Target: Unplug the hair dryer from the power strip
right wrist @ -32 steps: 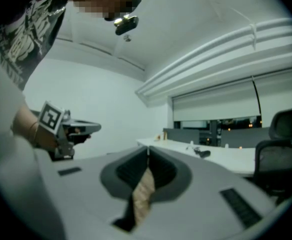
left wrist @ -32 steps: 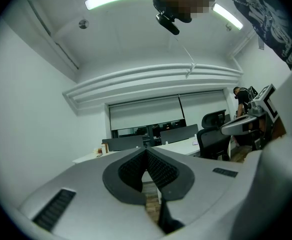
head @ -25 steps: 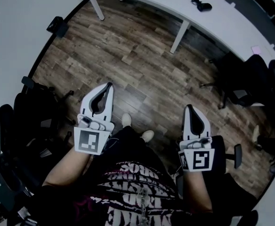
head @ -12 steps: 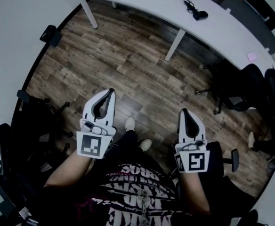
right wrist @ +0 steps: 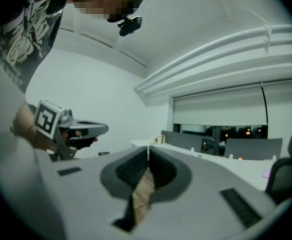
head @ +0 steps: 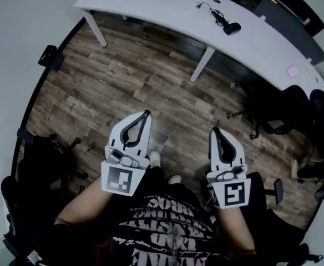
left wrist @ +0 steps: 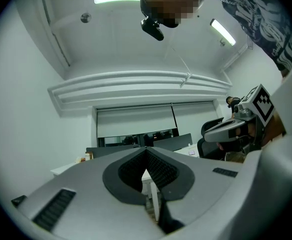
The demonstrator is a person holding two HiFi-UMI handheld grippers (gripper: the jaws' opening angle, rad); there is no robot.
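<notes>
A black hair dryer (head: 231, 27) lies on the long white table (head: 167, 4) at the far side of the room, its black cord (head: 213, 11) trailing beside it. I cannot make out a power strip. Both grippers are held level above the wooden floor, far short of the table. My left gripper (head: 145, 114) is shut with nothing in it, its tips meeting in the left gripper view (left wrist: 146, 150). My right gripper (head: 215, 131) is also shut and empty, as the right gripper view (right wrist: 147, 149) shows. Each gripper appears in the other's view, the right gripper (left wrist: 234, 129) and the left gripper (right wrist: 72, 129).
Black office chairs stand at the right (head: 295, 104) and at the left (head: 40, 159). A small black object (head: 50, 57) sits on the floor by the left wall. A white table leg (head: 202, 64) comes down ahead. A pink note (head: 292, 71) lies on the table.
The table and hair dryer have come further into view as the person moves toward them. Both grippers have travelled forward, still shut; the left one has shifted slightly right in the view.
</notes>
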